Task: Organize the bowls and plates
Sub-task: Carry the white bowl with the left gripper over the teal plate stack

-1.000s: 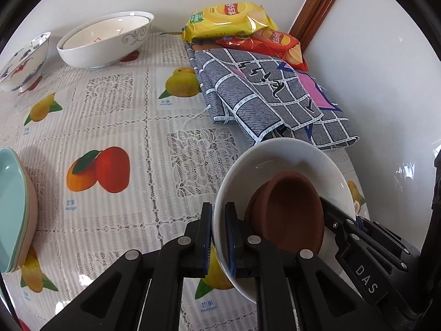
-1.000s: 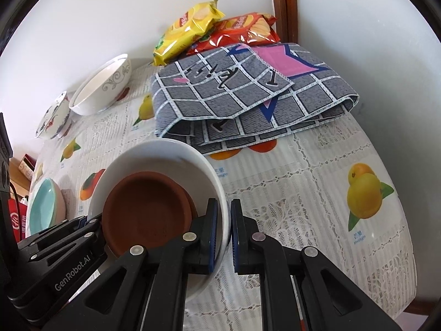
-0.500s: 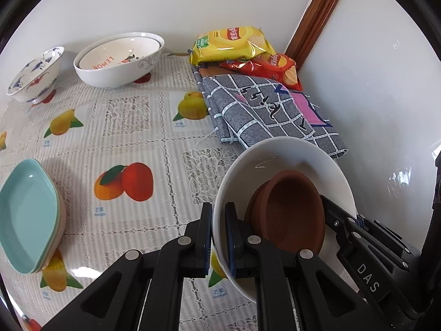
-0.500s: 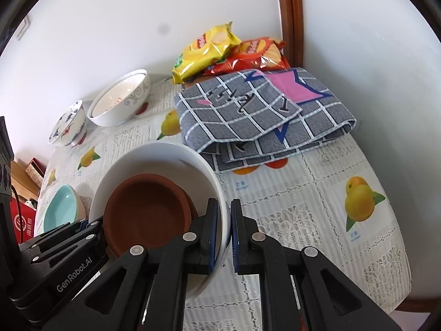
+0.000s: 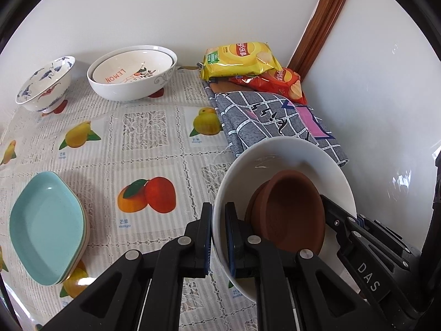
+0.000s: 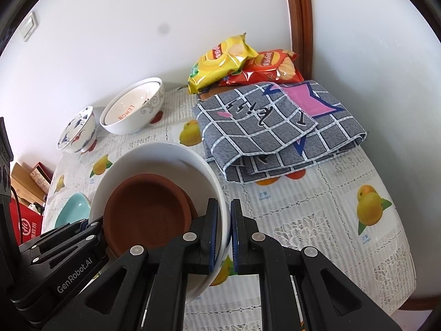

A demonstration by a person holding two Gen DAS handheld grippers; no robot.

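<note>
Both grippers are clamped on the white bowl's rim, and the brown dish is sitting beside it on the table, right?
Not quite. The brown dish lies inside the white bowl, not beside it, as the right wrist view shows. The left gripper and right gripper do clamp its rim.

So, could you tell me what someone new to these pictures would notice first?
First, the white bowl in the near foreground, lifted off the table with brown dishes nested inside, the left gripper and right gripper each clamped on opposite sides of its rim. Next, the fruit-print tablecloth, then the yellow chip bag in the far corner by the wall.
</note>
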